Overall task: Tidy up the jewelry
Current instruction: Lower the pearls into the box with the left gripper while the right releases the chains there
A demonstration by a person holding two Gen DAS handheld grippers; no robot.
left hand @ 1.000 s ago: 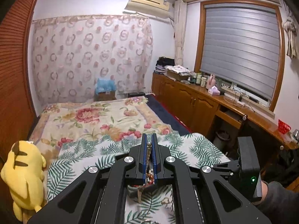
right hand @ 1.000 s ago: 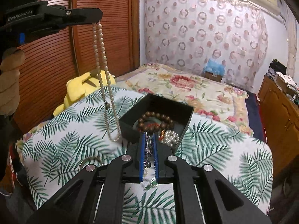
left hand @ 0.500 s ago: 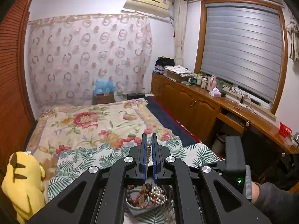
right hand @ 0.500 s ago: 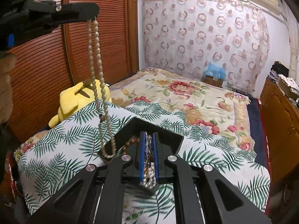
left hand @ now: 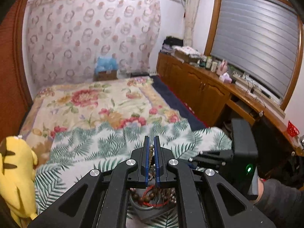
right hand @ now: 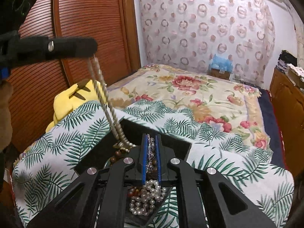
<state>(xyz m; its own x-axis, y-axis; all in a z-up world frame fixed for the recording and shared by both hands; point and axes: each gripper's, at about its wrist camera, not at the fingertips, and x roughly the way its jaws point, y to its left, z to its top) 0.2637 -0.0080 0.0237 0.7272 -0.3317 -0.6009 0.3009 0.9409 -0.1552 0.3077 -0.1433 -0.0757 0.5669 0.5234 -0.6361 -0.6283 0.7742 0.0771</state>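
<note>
Lowered since before, the beaded necklace (right hand: pixel 106 102) clamped in the left gripper (left hand: pixel 151 148) reaches the black box (right hand: pixel 182 144); a silver chain (right hand: pixel 151 148) is gripped by the right gripper (right hand: pixel 151 148).

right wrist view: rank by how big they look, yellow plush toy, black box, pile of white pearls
1. black box, though the gripper hides much of it
2. yellow plush toy, partly behind the leaf blanket
3. white pearls, smallest, despite lying nearest the camera

Dim, even indoor light, warm on the wood; no hard shadows or glare. Strong fisheye bending, black corners. Motion blur smears the beige bead strand (right hand: pixel 106 102) and the curtain (left hand: pixel 91 38).
</note>
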